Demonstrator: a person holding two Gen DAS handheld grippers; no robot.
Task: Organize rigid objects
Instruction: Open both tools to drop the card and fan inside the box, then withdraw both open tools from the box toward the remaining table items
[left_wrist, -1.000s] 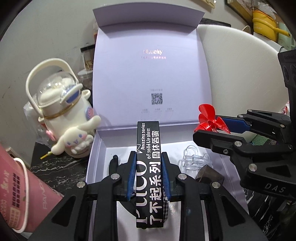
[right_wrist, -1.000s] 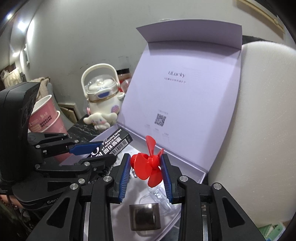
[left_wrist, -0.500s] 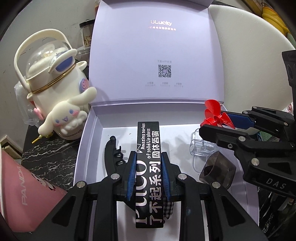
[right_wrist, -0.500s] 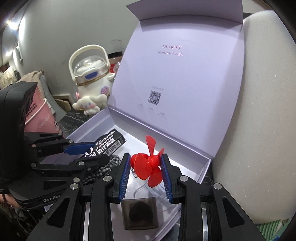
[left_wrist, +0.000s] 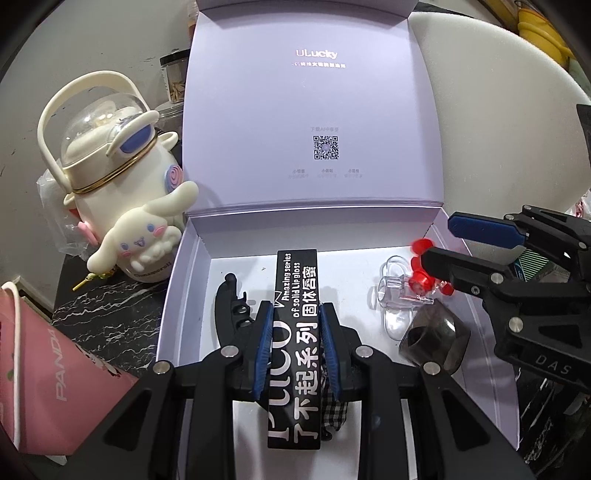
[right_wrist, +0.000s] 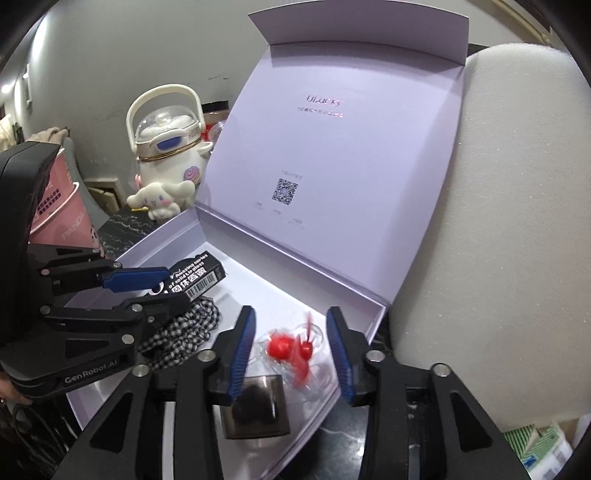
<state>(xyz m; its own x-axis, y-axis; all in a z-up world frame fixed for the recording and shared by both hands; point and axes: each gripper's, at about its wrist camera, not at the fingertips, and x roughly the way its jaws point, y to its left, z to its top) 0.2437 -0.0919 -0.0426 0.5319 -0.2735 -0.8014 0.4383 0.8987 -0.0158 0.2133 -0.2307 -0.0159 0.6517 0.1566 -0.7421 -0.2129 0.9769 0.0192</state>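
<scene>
- Left wrist view: left gripper (left_wrist: 295, 343) pinches the black carton (left_wrist: 297, 332) between its blue pads, jaws tight on the carton's long sides.
- Carton's long axis runs straight along the fingers, far end pointing at the box's back wall; the near end sticks out toward the camera.
- Carton hangs over the middle of the open box (left_wrist: 192, 295), above a checked cloth (left_wrist: 334, 406) and just beside a black clip (left_wrist: 229, 314) that lies on the box floor to the left.
- Right wrist view: right gripper (right_wrist: 291, 347) is opening; pads no longer press the red fan (right_wrist: 290, 350), which sits blurred between them, likely dropping or just landed.
- Fan is over a clear plastic piece (right_wrist: 314, 380) at the box's right end, next to a smoky cube (right_wrist: 255, 406) near the front wall.
- In the left view the fan (left_wrist: 419, 273) shows right of the carton, well clear of it, with the right gripper's fingers above it.
- Key relation: the free floor for the carton lies directly below and ahead of the left gripper, between clip and clear piece. Judgement: carton goes down lengthwise, axis kept front-to-back, so it fits that lane.
- Left hand is the only one near that lane; right hand stays at the right end.
- Risk, as I read it: carton lands on the cloth and rests tilted.
- Outside the box: a white jug (left_wrist: 122, 192) at left, a pink cup (left_wrist: 44, 369) nearer the camera, white foam (right_wrist: 517, 221) at right.
</scene>
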